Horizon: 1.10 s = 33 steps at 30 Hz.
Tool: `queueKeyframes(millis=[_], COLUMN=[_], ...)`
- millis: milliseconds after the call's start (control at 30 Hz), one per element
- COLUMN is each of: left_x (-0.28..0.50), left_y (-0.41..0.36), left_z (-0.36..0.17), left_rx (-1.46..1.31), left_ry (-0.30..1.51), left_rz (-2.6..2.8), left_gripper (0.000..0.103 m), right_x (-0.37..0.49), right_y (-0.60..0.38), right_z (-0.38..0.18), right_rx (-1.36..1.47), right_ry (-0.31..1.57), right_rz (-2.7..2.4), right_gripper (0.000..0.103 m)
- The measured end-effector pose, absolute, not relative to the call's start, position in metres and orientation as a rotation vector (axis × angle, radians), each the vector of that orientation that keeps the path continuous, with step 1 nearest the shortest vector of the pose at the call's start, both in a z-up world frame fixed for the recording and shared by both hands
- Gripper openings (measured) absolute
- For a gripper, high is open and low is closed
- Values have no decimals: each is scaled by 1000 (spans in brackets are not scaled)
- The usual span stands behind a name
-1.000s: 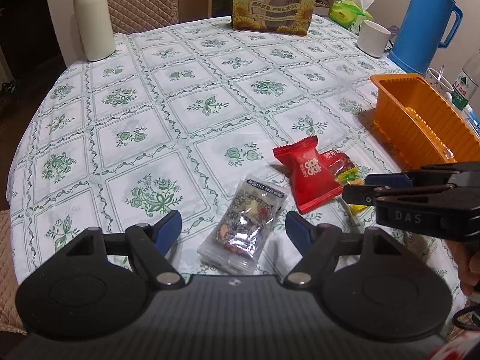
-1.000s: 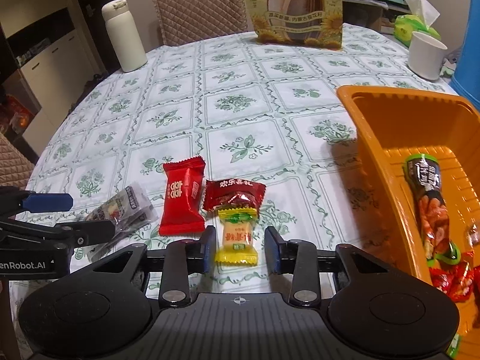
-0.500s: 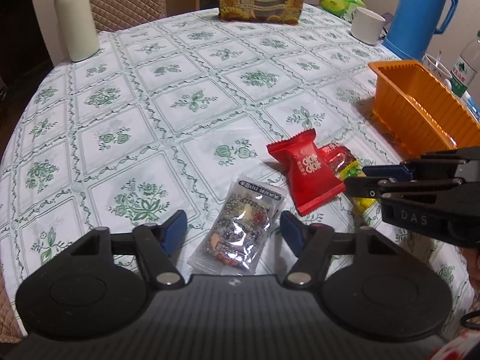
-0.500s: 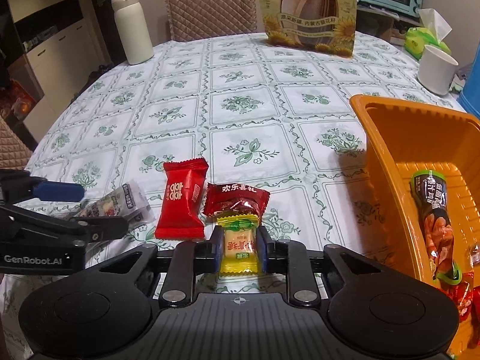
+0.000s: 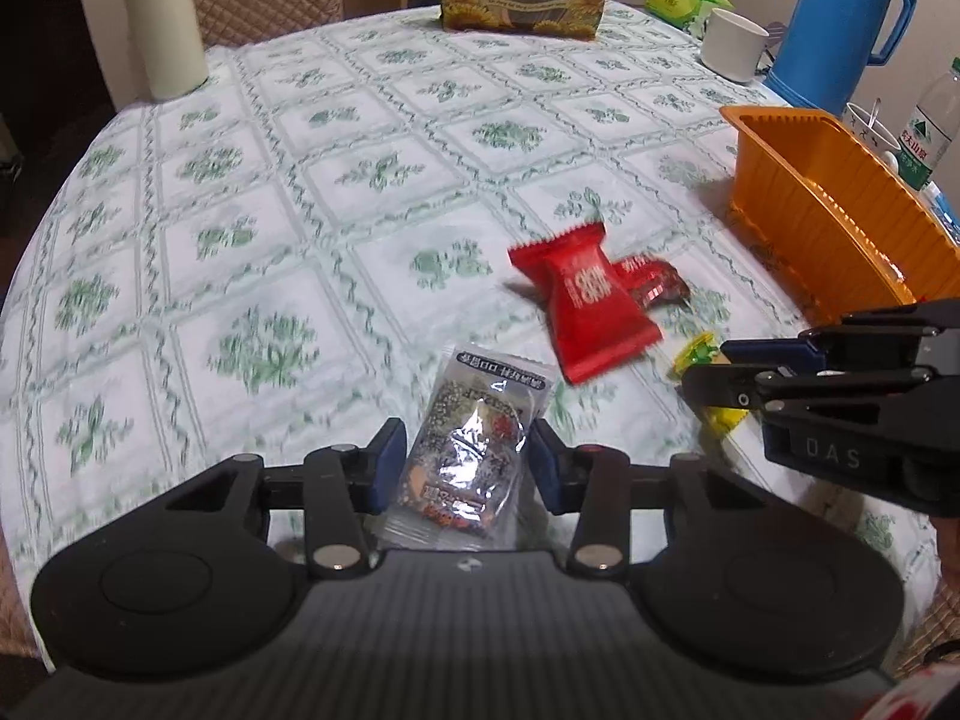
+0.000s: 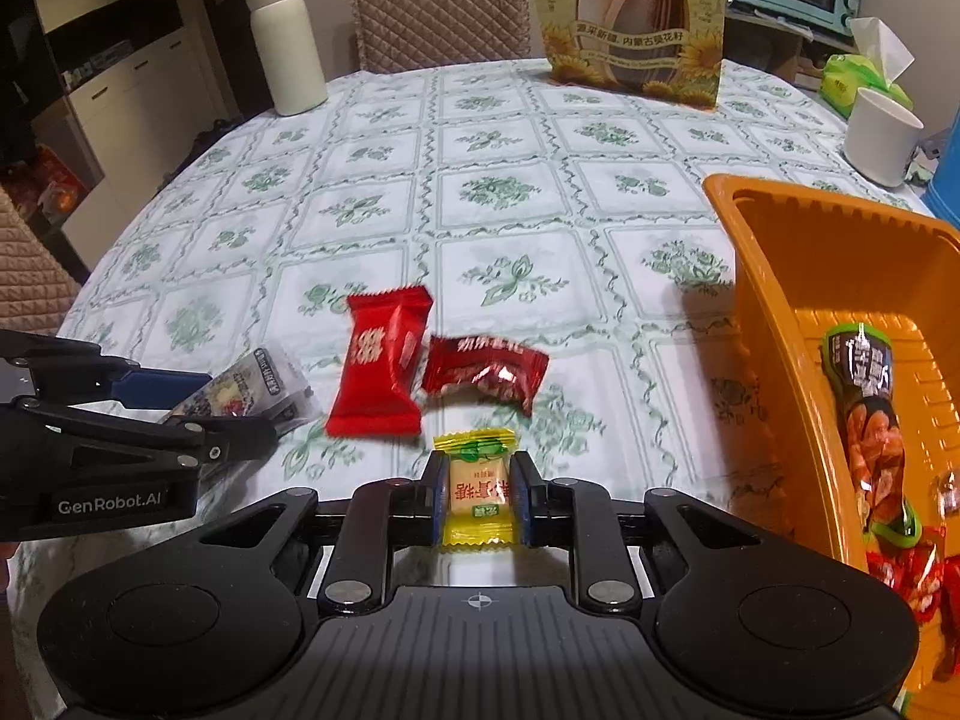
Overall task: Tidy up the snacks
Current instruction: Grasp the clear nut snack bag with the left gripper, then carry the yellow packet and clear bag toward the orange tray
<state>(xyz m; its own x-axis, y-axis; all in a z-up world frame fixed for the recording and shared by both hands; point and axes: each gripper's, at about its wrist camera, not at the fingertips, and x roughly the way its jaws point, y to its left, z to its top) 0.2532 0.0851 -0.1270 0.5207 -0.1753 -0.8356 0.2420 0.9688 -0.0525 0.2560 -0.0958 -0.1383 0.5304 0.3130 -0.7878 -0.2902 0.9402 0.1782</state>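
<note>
A clear mixed-nut packet (image 5: 468,438) lies on the tablecloth between the fingers of my left gripper (image 5: 471,462). Its jaws are closing, and the blue pads stand right at the packet's edges without squeezing it. My right gripper (image 6: 477,492) is shut on a small yellow candy (image 6: 477,477) near the table's front edge. A red packet (image 6: 381,366) and a dark red candy (image 6: 486,369) lie just beyond it. The orange basket (image 6: 762,276) stands to the right with several snacks inside, among them a long nut pack (image 6: 870,408). In the right wrist view, the left gripper (image 6: 240,411) shows at the left.
At the table's far side stand a sunflower seed bag (image 6: 636,18), a white bottle (image 6: 288,42) and a white cup (image 6: 882,138). A blue thermos (image 5: 840,18) and a water bottle (image 5: 930,132) stand behind the basket. A quilted chair is behind the table.
My left jaws have narrowed around the clear packet. My right jaws have closed on the yellow candy, which now sits apart from the dark red one.
</note>
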Motion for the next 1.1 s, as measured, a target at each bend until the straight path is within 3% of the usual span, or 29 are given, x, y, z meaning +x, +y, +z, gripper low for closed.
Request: queueKeyframes(millis=[633,1100], left_x=[224,219], left_y=[73,73], left_z=[-128,-123], left_rx=[137,93], left_ry=[1019,1012], left_rz=[-273,-241], left_gripper=[43,34], right_x=[219,216], right_y=[-96,-96], right_z=[-139,-138], right_rx=[-34,-75], right_ry=[939,936], right_rz=[405,446], right_gripper=[23,21])
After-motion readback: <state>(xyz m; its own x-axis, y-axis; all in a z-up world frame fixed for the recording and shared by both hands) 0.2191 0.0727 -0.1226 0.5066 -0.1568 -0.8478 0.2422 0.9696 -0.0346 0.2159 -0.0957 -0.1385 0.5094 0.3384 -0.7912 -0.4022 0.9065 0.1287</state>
